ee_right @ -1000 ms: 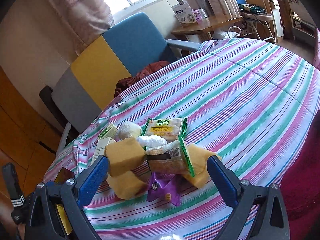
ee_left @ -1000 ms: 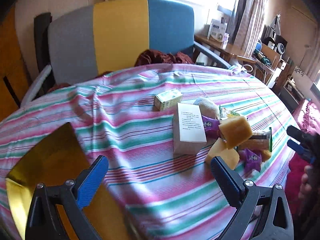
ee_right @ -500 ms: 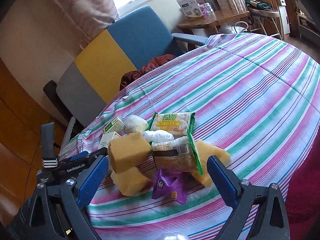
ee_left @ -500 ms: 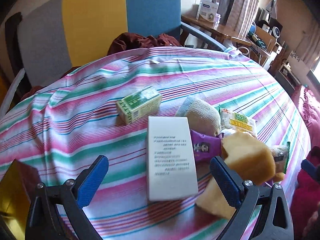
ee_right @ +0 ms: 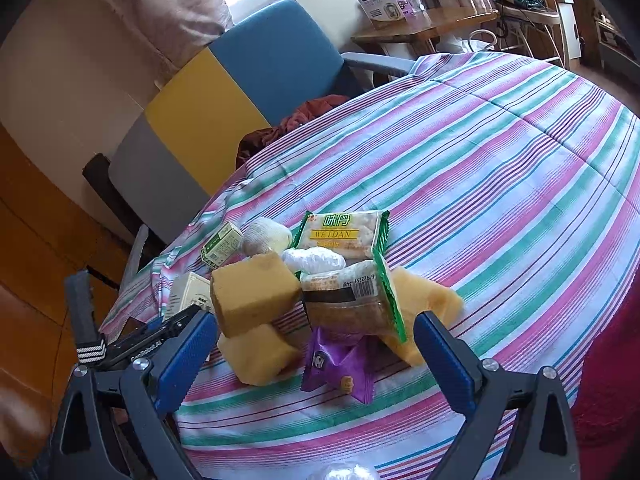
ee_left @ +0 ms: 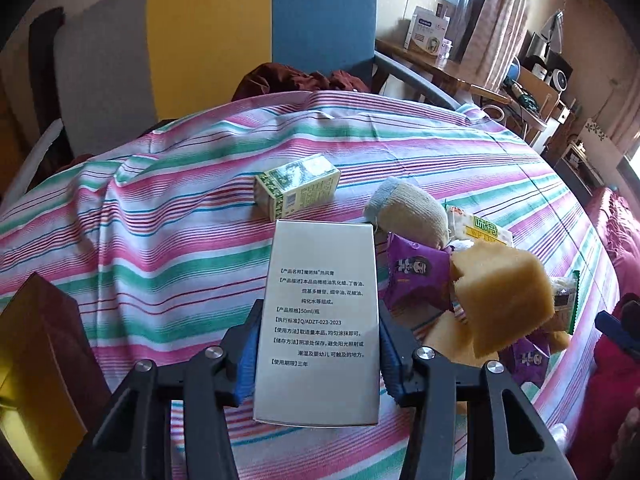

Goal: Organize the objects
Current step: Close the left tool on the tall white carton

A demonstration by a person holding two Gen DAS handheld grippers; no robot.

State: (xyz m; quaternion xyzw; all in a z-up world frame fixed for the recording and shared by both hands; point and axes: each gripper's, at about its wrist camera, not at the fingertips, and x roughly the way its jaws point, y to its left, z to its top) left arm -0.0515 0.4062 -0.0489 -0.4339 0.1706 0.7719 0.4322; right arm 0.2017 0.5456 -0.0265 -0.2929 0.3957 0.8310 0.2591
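My left gripper (ee_left: 318,354) is shut on a white box (ee_left: 318,320) with black Chinese print, its blue pads against the box's two long sides. The box also shows in the right wrist view (ee_right: 186,292), partly hidden. My right gripper (ee_right: 314,354) is open and empty, just in front of a pile: yellow sponge blocks (ee_right: 254,294), snack packets (ee_right: 344,234), purple packets (ee_right: 340,366) and a rolled sock (ee_right: 266,236). A small green box (ee_left: 298,190) lies beyond the white box.
The round table has a striped cloth (ee_right: 500,160). A gold box (ee_left: 36,360) stands at the left edge in the left wrist view. A grey, yellow and blue chair (ee_left: 224,36) with dark red cloth stands behind the table. A wooden side table (ee_right: 424,26) stands at the back.
My left gripper has moved forward to the white box and closed on it. My right gripper has stayed open and crept slightly closer to the pile.
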